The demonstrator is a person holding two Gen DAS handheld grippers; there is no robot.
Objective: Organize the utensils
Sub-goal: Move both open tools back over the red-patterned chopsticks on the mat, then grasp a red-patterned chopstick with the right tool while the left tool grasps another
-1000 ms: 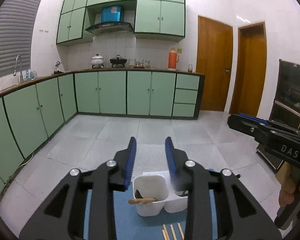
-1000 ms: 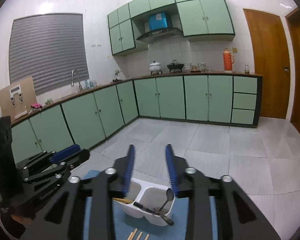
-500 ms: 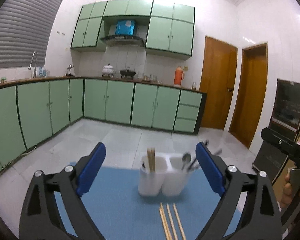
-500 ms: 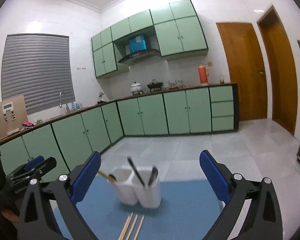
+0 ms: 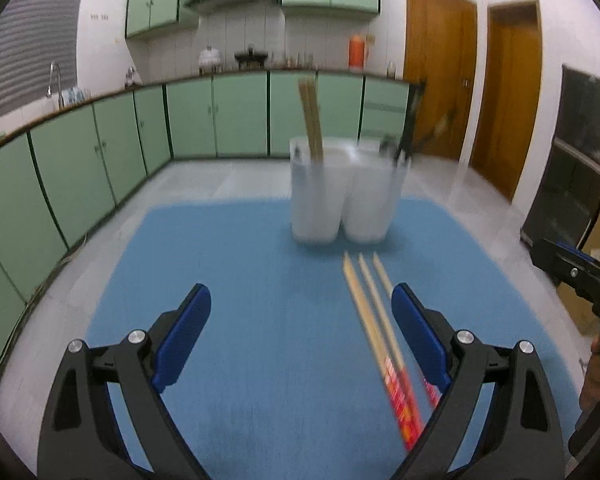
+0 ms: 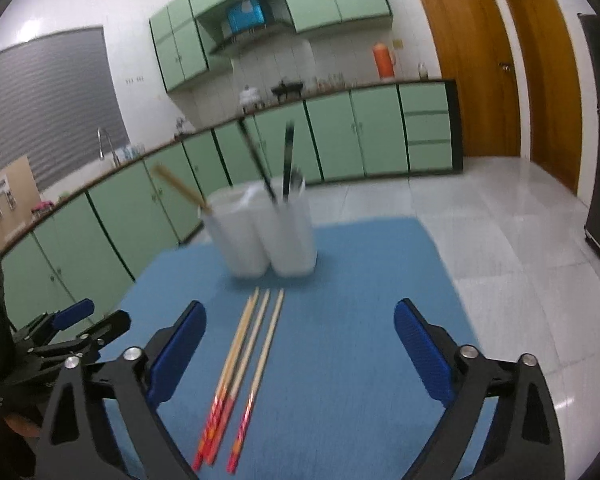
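A white two-compartment holder [image 5: 344, 196] [image 6: 268, 236] stands upright at the far side of a blue mat [image 5: 260, 280] [image 6: 360, 264]. Wooden chopsticks [image 5: 310, 120] lean in its left compartment and dark spoons [image 6: 288, 160] in its right. Three loose chopsticks [image 5: 374, 320] [image 6: 252, 356] with red ends lie side by side on the mat before the holder. My left gripper [image 5: 300, 296] hangs open and empty above the mat, its right finger next to the chopsticks. My right gripper [image 6: 300, 308] is wide and closing slightly, empty, with the chopsticks lying below it near its left finger.
Green kitchen cabinets [image 5: 100, 160] run along the left and back walls, with wooden doors [image 6: 500, 80] at the right. Tiled floor [image 6: 480, 208] lies beyond the mat. Each gripper shows at the edge of the other's view, held by a hand [image 5: 596, 376].
Both grippers opened wide from nearly shut, sank toward the mat and drew back from the holder. The three loose chopsticks now lie close under the fingers.
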